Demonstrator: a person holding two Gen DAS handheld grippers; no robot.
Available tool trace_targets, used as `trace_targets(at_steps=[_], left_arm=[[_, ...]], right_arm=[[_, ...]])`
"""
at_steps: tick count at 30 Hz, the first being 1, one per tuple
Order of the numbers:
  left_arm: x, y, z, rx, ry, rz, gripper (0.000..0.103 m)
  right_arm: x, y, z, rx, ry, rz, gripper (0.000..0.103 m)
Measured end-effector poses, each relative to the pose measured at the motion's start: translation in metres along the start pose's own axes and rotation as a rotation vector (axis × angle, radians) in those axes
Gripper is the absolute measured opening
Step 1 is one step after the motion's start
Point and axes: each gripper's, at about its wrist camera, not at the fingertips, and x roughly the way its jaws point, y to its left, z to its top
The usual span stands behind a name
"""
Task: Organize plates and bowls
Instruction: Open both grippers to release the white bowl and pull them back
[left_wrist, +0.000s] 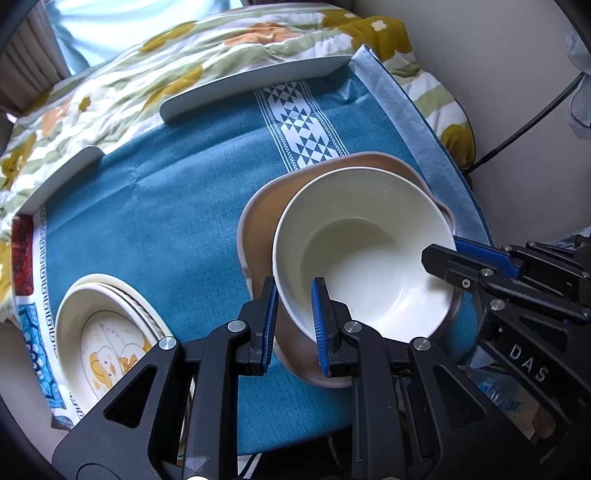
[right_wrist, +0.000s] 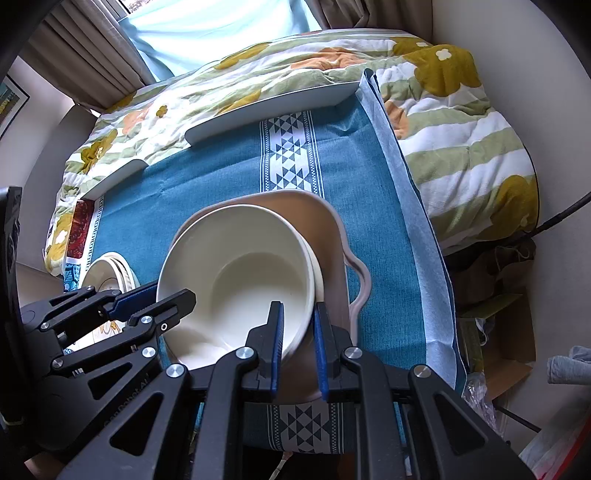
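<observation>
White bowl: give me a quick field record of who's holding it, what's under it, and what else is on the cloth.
bowl: white bowl, tilted, empty
left gripper: shut on bowl's near rim
right gripper: shut on the opposite rim
beneath: second white bowl's rim peeks out, inside pinkish-brown dish
surface: blue tablecloth
also present: stacked cartoon plates at the left

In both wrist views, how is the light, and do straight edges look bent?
Left wrist view: daylight from the window behind, which is washed out; the white bowl reads clearly, without hard glare. Right wrist view: the window is also overexposed; the tablecloth edges bow from fisheye distortion, and the corners are dark.
</observation>
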Motion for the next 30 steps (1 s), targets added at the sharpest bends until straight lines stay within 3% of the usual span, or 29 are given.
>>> trace_targets(at_steps=[6,9,10,11,12,13,14,16,17,23,30], left_arm=[[-0.036,0.007,-0.001,-0.005,-0.073,-0.021,0.016],[-0.063,0.015,-0.002,-0.013,-0.145,-0.062,0.022],[-0.072,0.018,-0.004,-0.011,-0.178,-0.073,0.038],[-0.079,0.020,-0.005,-0.008,-0.203,-0.062,0.072],[-0.089,0.022,-0.006,-0.003,-0.238,-0.024,0.089],[-0.095,0.024,-0.008,0.002,-0.268,-0.003,0.103],[-0.103,0.027,-0.012,0.010,-0.306,0.008,0.103],[-0.107,0.031,-0.014,0.013,-0.309,0.014,0.103],[-0.106,0.036,-0.016,0.006,-0.301,0.016,0.103],[-0.089,0.057,-0.030,-0.024,-0.235,0.015,0.103],[-0.045,0.059,-0.047,-0.022,-0.108,0.006,0.102]], right_arm=[[-0.023,0.000,0.004,-0.019,-0.040,0.029,0.015],[-0.042,0.004,0.006,-0.055,-0.072,0.076,0.015],[-0.049,0.005,0.007,-0.070,-0.090,0.088,0.015],[-0.058,0.007,0.008,-0.091,-0.110,0.092,0.015],[-0.065,0.009,0.009,-0.110,-0.124,0.089,0.015],[-0.072,0.010,0.009,-0.132,-0.139,0.084,0.023],[-0.079,0.011,0.010,-0.154,-0.155,0.080,0.032],[-0.090,0.011,0.011,-0.185,-0.179,0.079,0.091],[-0.095,0.010,0.012,-0.203,-0.191,0.075,0.101],[-0.084,0.001,0.000,-0.326,-0.121,-0.090,0.103],[-0.043,-0.015,-0.008,-0.336,-0.004,-0.115,0.103]])
